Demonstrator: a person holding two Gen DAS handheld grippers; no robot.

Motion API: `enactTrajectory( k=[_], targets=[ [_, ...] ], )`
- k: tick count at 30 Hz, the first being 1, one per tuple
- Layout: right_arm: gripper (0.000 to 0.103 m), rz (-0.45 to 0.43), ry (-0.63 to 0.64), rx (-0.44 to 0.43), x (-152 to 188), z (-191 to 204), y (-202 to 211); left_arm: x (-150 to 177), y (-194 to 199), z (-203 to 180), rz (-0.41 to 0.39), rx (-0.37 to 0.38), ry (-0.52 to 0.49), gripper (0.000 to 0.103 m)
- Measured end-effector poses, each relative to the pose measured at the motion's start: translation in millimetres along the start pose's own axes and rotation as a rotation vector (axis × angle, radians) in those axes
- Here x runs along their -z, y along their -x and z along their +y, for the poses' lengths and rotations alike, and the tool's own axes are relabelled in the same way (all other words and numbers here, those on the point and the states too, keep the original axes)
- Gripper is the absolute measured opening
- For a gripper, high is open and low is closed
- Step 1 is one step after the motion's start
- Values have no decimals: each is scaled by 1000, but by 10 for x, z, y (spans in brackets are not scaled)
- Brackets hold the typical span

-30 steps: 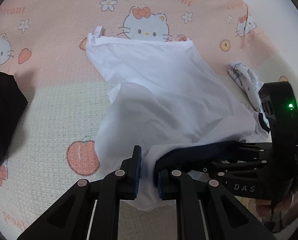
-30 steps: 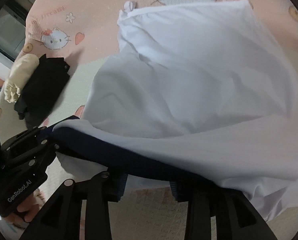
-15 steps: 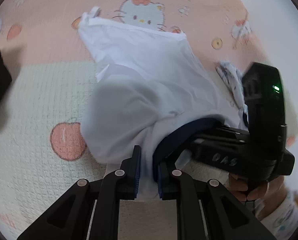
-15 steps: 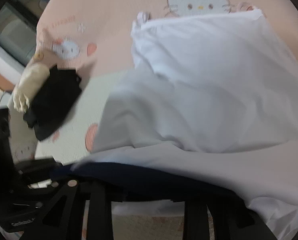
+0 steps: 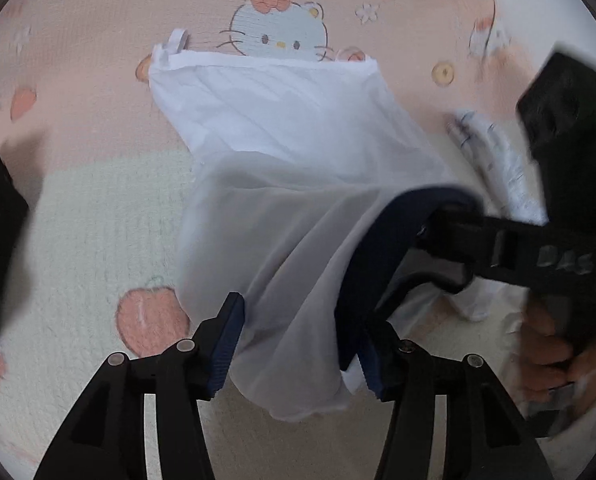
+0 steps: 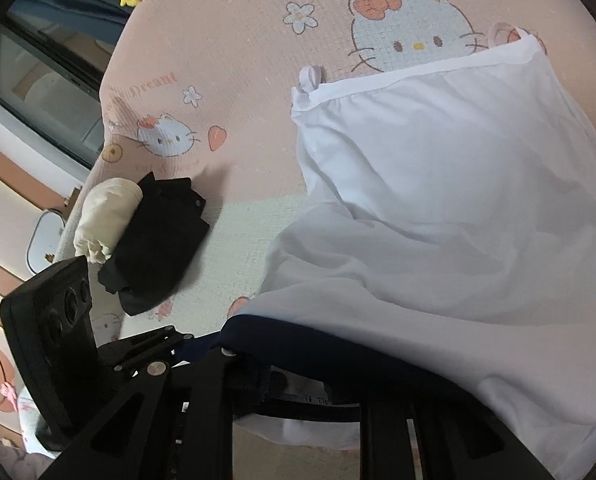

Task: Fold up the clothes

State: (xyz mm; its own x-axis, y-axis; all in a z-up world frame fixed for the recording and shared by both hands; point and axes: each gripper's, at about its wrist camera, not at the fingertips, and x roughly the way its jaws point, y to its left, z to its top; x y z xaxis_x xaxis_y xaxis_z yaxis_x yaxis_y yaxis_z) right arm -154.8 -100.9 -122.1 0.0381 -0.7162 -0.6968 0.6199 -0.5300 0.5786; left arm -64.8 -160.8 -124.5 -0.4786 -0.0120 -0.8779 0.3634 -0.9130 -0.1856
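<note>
- White garment (image 5: 290, 152): one, far hem flat on the blanket (image 5: 90, 208), near navy-trimmed edge lifted.
- Your left gripper (image 5: 298, 344): jaws wide, cloth hanging between.
- Your right gripper (image 5: 430, 220): grip hidden, cannot tell.
- Black clothes (image 6: 158, 240): one pile, far left.

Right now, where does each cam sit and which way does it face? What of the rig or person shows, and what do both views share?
Left wrist: on the left claw, facing forward and down over the bed sheet at the white garment; shows its own two fingers, the right claw and a hand.
Right wrist: on the right claw, facing forward and down at the same garment, with black clothes at left; shows its own fingers and the left claw's body.
Shared: white garment, its navy band, the sheet.
</note>
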Motion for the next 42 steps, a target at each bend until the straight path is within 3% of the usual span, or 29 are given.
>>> enactTrajectory(
  k=[6, 8, 11, 14, 23, 27, 31, 34, 36, 39, 42],
  targets=[
    [18, -20, 37, 15, -22, 31, 67, -93, -83, 62, -41, -81, 4, 48],
    [18, -27, 50, 19, -29, 41, 89, -124, -111, 83, -55, -107, 5, 32],
    [21, -35, 97, 92, 26, 62, 114, -161, -126, 130, -73, -129, 15, 27],
    [43, 0, 185, 185, 153, 137, 54, -170, -69, 223, -87, -102, 47, 27],
    [43, 71, 209, 217, 161, 196, -312, -78, 25, 393, -75, -53, 129, 25],
    [44, 118, 239, 199, 118, 181, -443, -77, 39, 387, -79, -90, 98, 25],
    [46, 169, 312, 286, 178, 204, -633, -78, 21, 391, -63, -102, 107, 25],
    [36, 143, 327, 343, 242, 267, -655, -80, -4, 408, -48, -126, 122, 25],
    [16, 124, 333, 382, 282, 302, -664, -66, 12, 429, -43, -147, 123, 25],
    [6, 93, 295, 467, 308, 228, -534, -47, 54, 476, -41, -169, 131, 25],
    [6, 100, 281, 544, 330, 147, -366, -25, 110, 506, -47, -177, 137, 25]
  ],
)
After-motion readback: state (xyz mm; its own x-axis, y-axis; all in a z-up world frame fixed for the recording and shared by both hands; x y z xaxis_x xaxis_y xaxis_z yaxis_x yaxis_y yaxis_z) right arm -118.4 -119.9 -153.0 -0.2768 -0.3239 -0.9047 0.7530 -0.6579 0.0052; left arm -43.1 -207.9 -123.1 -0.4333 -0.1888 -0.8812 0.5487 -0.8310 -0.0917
